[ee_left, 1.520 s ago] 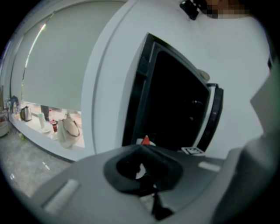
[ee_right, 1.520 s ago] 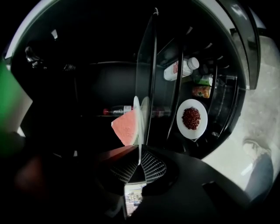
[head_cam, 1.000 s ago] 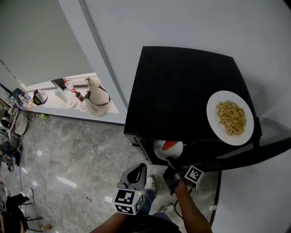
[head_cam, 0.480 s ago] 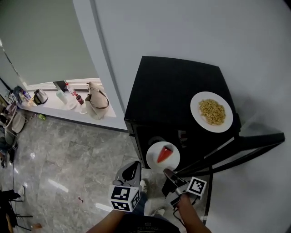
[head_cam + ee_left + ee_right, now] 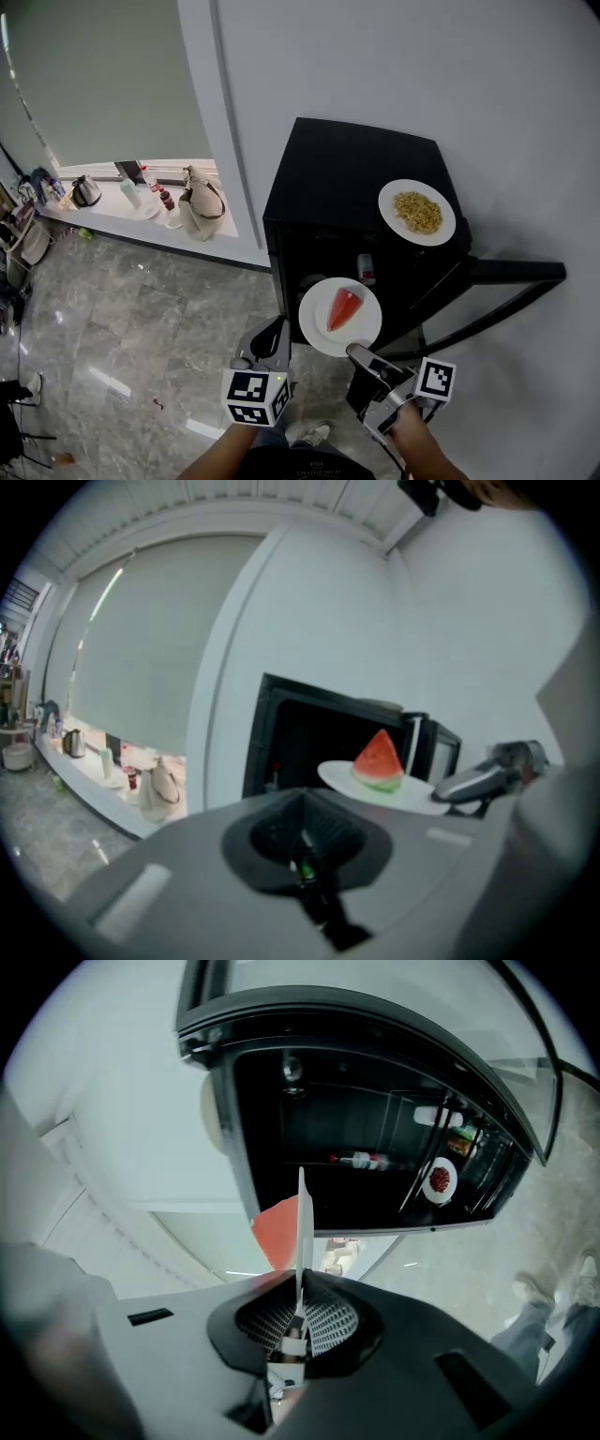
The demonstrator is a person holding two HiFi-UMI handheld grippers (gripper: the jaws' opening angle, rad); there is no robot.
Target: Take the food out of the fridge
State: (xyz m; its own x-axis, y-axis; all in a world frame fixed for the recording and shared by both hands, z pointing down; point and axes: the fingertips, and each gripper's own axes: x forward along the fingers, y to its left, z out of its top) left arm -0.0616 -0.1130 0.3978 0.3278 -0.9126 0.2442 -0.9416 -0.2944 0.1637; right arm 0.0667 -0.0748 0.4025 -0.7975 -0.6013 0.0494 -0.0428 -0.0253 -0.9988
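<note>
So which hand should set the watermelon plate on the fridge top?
Right. The right hand-held gripper is shut on the plate rim, in front of the open fridge. The left hand-held gripper is shut and empty, clear of the plate.

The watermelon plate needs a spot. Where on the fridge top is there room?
Fridge top is bare left of the noodle plate. Its right side holds that plate; the window ledge is crowded with bag and bottles.

The head view looks steeply down onto the black fridge (image 5: 347, 178), while both gripper views face its open front from close below, sharing the watermelon plate (image 5: 314, 335).
</note>
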